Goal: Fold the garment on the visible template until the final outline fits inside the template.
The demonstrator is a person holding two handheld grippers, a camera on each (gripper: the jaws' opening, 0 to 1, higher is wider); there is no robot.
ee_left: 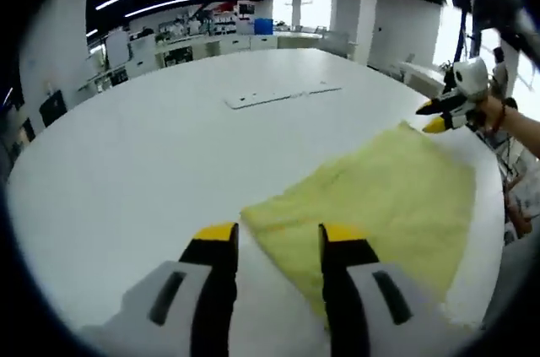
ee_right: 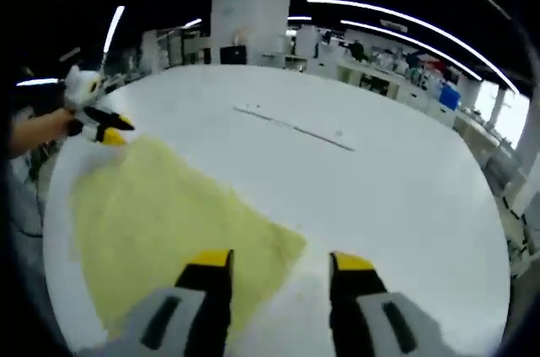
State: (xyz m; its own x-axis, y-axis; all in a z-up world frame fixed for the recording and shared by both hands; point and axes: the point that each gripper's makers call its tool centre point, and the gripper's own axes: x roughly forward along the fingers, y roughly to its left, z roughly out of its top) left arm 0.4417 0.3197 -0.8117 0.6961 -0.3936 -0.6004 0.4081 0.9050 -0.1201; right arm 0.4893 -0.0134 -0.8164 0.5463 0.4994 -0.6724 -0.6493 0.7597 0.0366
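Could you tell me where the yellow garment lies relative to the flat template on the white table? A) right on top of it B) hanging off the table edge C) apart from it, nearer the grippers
C: the yellow garment lies flat near the grippers, while the template sits farther away on the table, with bare surface between them.

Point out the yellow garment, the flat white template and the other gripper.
yellow garment (ee_left: 380, 197), left gripper view, middle of the cloth.
white template (ee_left: 283, 94), left gripper view, its flat top.
right gripper (ee_left: 432, 118), left gripper view, between its yellow tips.
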